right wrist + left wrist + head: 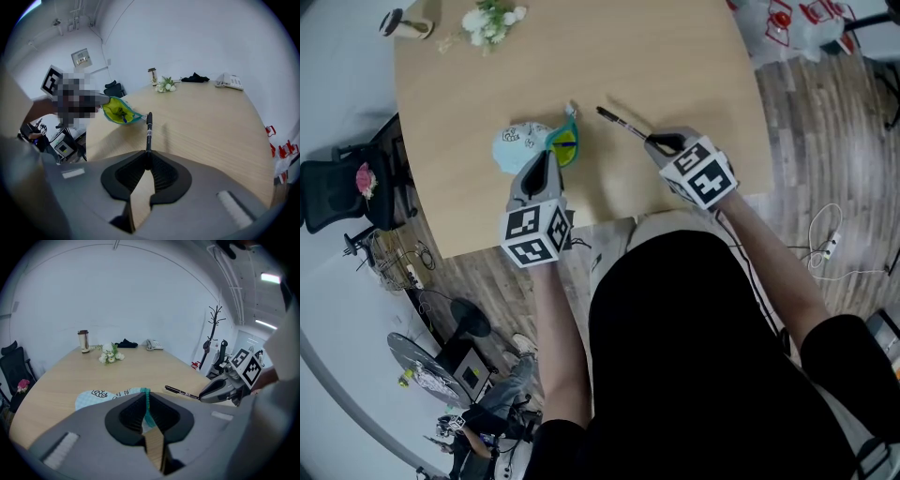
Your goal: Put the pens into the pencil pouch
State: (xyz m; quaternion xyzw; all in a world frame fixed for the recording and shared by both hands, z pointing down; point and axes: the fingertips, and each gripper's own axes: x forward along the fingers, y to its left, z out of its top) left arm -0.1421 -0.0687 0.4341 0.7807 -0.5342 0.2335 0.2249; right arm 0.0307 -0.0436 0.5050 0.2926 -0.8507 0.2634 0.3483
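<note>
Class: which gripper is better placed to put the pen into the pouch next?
Right: the right gripper clamps the black pen, pointing toward the pencil pouch, which the left gripper pinches open.

Left gripper (pixel 549 157) and right gripper (pixel 656 142) tilt downward, jaws seemingly pinched nearly together, forearms outstretched.

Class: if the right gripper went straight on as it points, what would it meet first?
Likely the table just beside the pouch's mouth: the pen in the right gripper aims slightly past the pouch, though depth is unclear.
</note>
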